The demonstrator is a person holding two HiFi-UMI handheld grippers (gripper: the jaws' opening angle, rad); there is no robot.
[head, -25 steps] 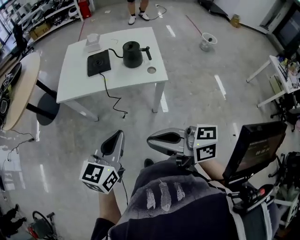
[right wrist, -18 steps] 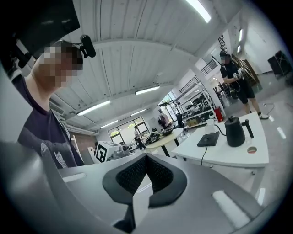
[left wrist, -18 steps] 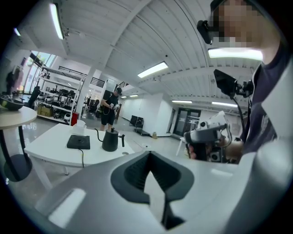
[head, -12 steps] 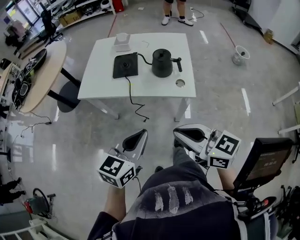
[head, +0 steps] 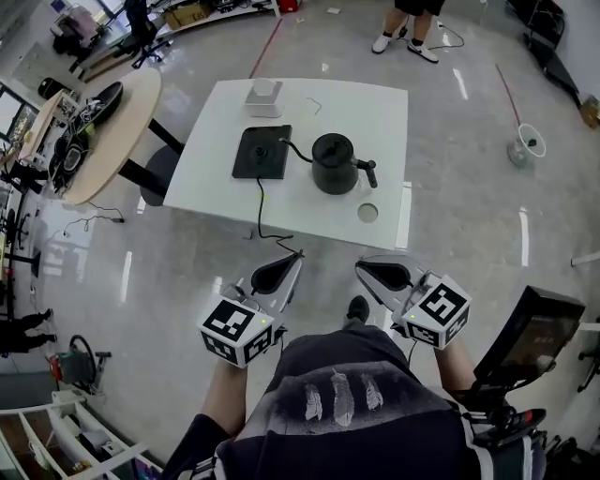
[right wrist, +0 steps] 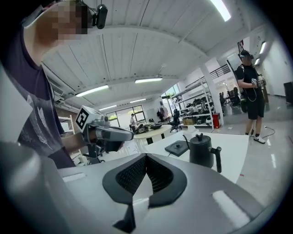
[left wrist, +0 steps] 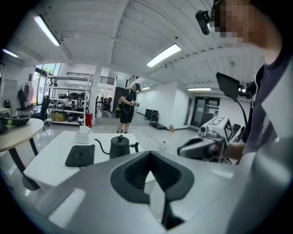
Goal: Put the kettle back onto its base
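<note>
A black gooseneck kettle [head: 335, 164] stands on the white table [head: 375, 112], to the right of its flat black base [head: 262, 152] and apart from it. Both show again in the left gripper view, kettle [left wrist: 120, 146] and base [left wrist: 80, 155], and in the right gripper view, kettle [right wrist: 201, 150] and base [right wrist: 176, 147]. My left gripper [head: 286, 265] and right gripper [head: 364, 269] hang over the floor short of the table's near edge. Both are shut with nothing in them, the left gripper [left wrist: 149, 155] and the right gripper [right wrist: 146, 157] alike.
The base's cable [head: 260, 211] trails off the near table edge to the floor. A small white box [head: 263, 97] and a round disc [head: 367, 213] lie on the table. A round wooden table [head: 112, 131] stands left, a person [head: 412, 23] beyond, a screen [head: 530, 333] at my right.
The table has come nearer and sits more central in the head view. Both grippers have travelled forward towards it, and the right one has rolled. Kettle and base have not moved.
</note>
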